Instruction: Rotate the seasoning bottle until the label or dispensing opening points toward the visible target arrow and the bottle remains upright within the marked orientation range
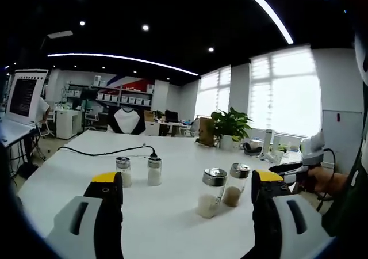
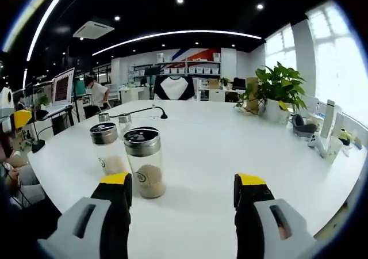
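Looks like nothing's really started yet. Both the left tool point(image 1: 187, 193) and the right tool point(image 2: 183, 193) are spread wide and gripping nothing, just hanging over the white worktop point(image 2: 230, 149). Four seasoning bottles stand upright on it; the nearest bottle point(image 2: 145, 162), with brownish stuff inside, sits just ahead of the right tool's left jaw. Can't spot any target arrow, so the whole grab-and-rotate bit seems left to do.
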A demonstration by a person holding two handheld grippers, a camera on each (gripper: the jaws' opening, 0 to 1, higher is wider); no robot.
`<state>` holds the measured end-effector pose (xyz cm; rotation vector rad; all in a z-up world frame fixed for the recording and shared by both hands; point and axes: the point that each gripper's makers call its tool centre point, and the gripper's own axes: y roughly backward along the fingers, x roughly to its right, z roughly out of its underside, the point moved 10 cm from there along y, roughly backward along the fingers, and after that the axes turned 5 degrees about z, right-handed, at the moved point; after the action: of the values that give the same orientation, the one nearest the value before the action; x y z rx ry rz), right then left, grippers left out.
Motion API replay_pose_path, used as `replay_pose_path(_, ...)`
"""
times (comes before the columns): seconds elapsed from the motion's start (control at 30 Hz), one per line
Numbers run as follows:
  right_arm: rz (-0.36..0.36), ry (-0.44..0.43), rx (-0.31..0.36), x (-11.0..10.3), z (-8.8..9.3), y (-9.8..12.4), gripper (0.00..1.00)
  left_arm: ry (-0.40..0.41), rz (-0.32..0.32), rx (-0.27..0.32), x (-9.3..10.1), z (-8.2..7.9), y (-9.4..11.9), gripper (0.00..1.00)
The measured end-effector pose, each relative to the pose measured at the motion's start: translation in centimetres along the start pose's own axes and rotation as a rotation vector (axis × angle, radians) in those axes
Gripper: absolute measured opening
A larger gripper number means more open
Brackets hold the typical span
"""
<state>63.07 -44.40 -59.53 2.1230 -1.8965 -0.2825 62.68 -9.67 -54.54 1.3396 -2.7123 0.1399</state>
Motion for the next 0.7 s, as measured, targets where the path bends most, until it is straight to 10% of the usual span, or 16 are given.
replay_pose_path(0.7,-0.042,0.003,-0.002,0.0,0.6,-0.6,0.87,-0.026,0.049,-0.044,-4.4,1.3,-8.3,0.90)
